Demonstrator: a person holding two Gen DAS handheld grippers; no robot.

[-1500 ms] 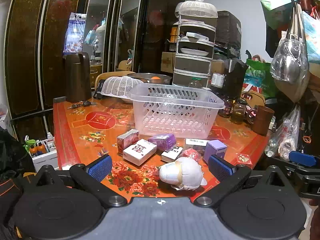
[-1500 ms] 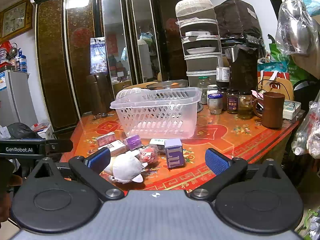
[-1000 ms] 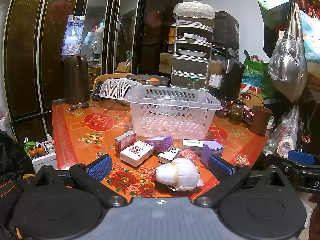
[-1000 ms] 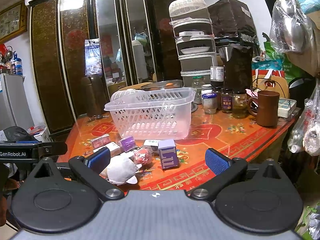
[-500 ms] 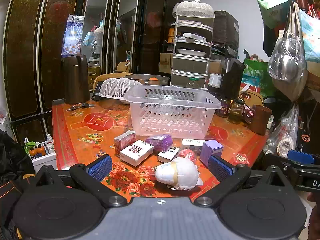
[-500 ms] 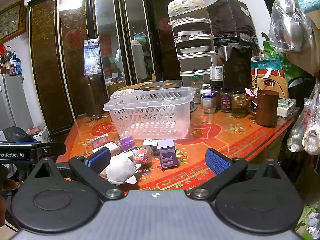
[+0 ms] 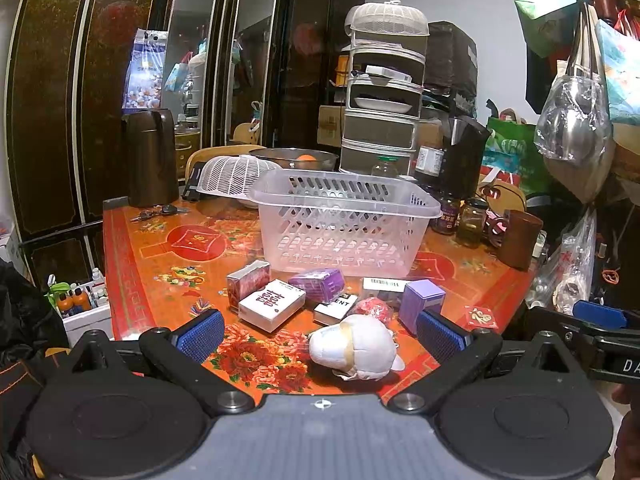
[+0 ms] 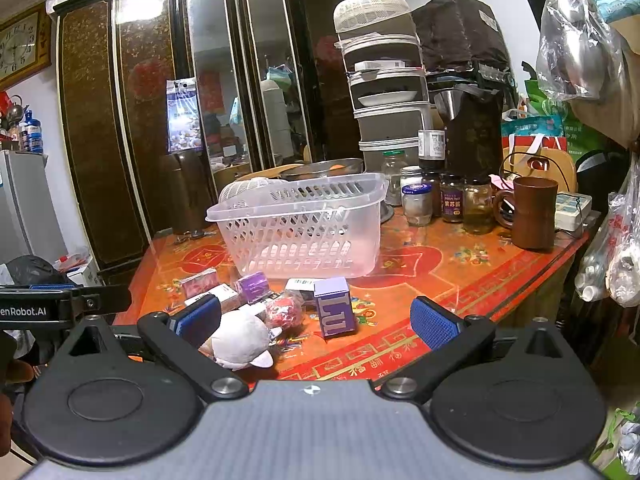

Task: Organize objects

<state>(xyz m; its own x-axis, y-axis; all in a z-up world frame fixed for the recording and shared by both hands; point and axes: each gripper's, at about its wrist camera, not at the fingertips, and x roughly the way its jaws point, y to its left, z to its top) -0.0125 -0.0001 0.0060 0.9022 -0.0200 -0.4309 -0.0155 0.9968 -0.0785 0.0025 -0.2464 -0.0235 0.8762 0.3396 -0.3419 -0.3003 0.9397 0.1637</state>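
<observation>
A clear plastic basket (image 7: 344,224) stands empty on the orange table (image 7: 152,256); it also shows in the right wrist view (image 8: 304,232). In front of it lie a white plush toy (image 7: 354,348), a white box with red print (image 7: 272,303), a pink box (image 7: 248,280), a purple packet (image 7: 318,282), a red wrapped lump (image 7: 374,307) and an upright purple box (image 7: 422,304). My left gripper (image 7: 320,332) is open, just short of the plush toy. My right gripper (image 8: 316,322) is open, facing the purple box (image 8: 335,307) and the plush toy (image 8: 240,340).
Jars (image 8: 452,198), a brown mug (image 8: 532,218) and a black kettle (image 8: 474,136) stand at the table's far right. A tiered food cover (image 7: 384,92), a metal bowl (image 7: 296,158), a white strainer (image 7: 236,178) and a dark flask (image 7: 150,158) stand behind the basket. Bags hang at the right (image 7: 576,120).
Both grippers have drifted slightly; the left view has eased back a little from the table. Both stay open and empty. Nothing on the table has moved.
</observation>
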